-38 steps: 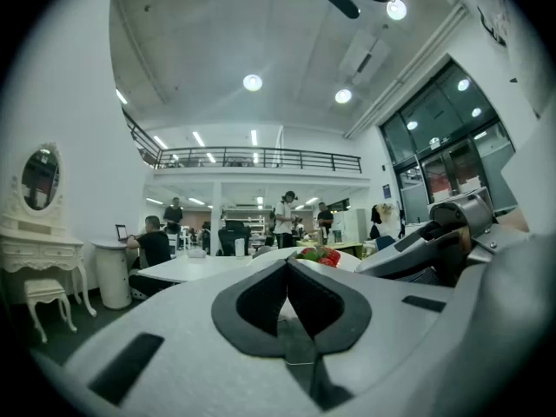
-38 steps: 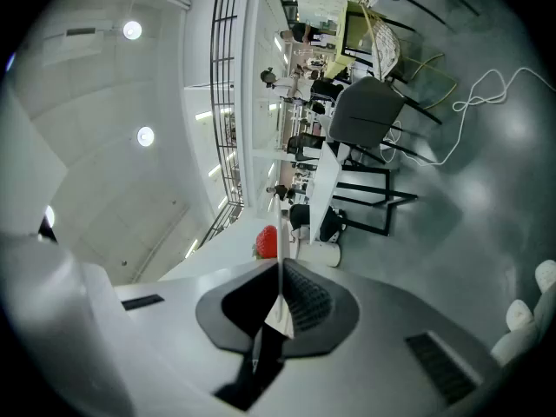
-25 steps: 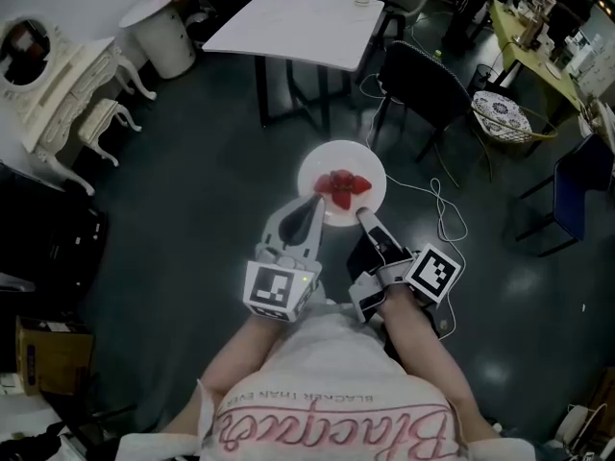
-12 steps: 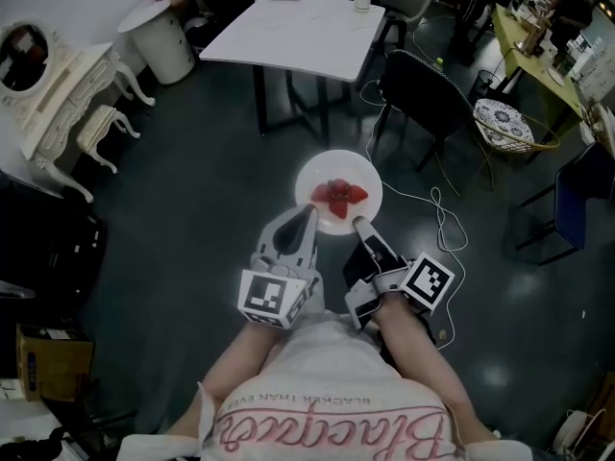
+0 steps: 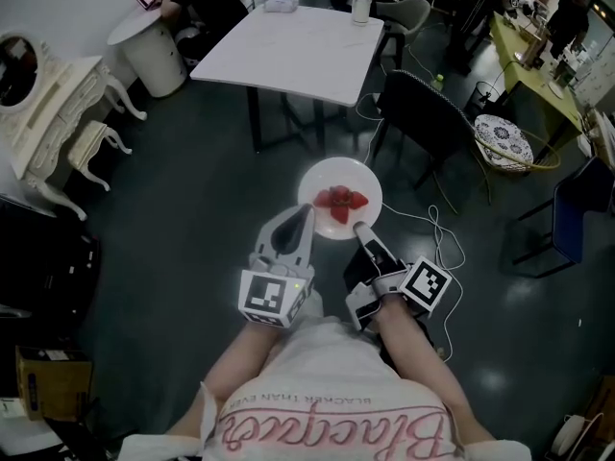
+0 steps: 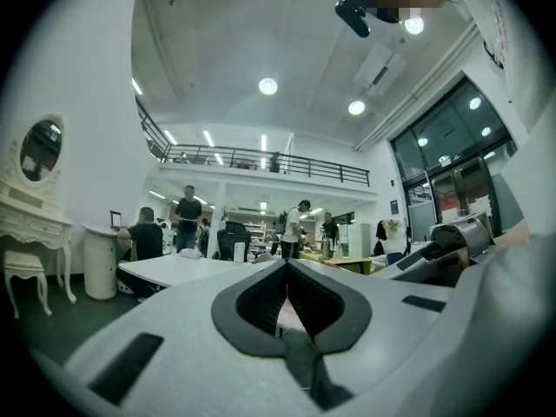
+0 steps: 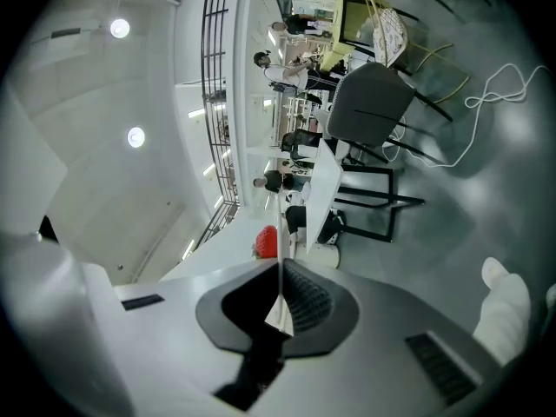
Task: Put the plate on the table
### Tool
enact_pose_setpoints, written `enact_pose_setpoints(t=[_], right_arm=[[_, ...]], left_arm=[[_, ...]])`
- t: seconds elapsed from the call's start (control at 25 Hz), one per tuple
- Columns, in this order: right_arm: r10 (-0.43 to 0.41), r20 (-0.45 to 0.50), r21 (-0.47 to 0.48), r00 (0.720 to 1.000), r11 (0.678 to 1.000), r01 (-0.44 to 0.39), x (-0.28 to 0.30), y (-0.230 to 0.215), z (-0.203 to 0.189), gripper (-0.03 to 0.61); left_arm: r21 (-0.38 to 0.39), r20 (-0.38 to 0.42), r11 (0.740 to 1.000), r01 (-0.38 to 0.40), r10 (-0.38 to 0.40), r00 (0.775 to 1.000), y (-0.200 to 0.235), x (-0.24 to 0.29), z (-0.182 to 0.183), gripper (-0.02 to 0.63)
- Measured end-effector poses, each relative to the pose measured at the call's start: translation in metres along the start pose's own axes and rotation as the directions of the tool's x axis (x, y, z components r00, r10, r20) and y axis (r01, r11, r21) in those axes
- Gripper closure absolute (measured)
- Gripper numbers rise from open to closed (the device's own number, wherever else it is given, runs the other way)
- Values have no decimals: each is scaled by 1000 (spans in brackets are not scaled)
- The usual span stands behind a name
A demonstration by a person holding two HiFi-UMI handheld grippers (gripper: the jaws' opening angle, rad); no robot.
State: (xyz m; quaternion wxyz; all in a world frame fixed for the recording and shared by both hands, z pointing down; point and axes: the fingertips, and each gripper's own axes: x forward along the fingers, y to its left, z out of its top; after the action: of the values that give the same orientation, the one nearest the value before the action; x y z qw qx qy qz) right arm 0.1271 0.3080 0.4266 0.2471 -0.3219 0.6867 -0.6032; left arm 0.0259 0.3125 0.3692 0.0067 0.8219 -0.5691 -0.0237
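- Above the dark floor, well short of the white counter, a white plate is held up in the air.
- The left claw is pinching the plate's near left rim.
- The right claw is clamped on its near right rim.
- Red strawberries lie at the plate's middle.
- A black chair stands beside the counter.

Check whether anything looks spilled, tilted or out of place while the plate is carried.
Nothing spilled or askew. The plate looks level above the floor, its near rim pinched by the left gripper and right gripper, with the strawberries heaped at its centre. Only oddity: a loose white cable trails across the floor ahead.
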Motion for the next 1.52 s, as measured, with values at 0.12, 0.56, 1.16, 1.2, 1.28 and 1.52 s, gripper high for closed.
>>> enact_pose_setpoints(t=[0.12,0.56,1.16,1.2,1.28,1.52], right_arm=[[-10,1,-9,1000,1000,10,26,0,9,565],[-16,44,9,999,1000,16,113,-9,36,565],[-31,44,34,999,999,29,217,-9,70,565],[-32,44,34,999,999,30,220,-9,72,565],[-35,47,38,998,999,33,226,-11,80,565],[-36,70,49,997,998,33,255,-17,121,565]], left_arm=[[-5,-3,1000,7,-7,1000,18,22,1,609],[-4,-28,999,50,-50,998,85,89,-12,609],[-42,-27,998,56,-57,998,161,173,-10,609],[-45,-26,998,53,-55,998,164,178,-10,609],[-43,-30,998,51,-52,998,168,189,-10,609],[-37,-41,998,44,-46,998,180,232,-15,609]])
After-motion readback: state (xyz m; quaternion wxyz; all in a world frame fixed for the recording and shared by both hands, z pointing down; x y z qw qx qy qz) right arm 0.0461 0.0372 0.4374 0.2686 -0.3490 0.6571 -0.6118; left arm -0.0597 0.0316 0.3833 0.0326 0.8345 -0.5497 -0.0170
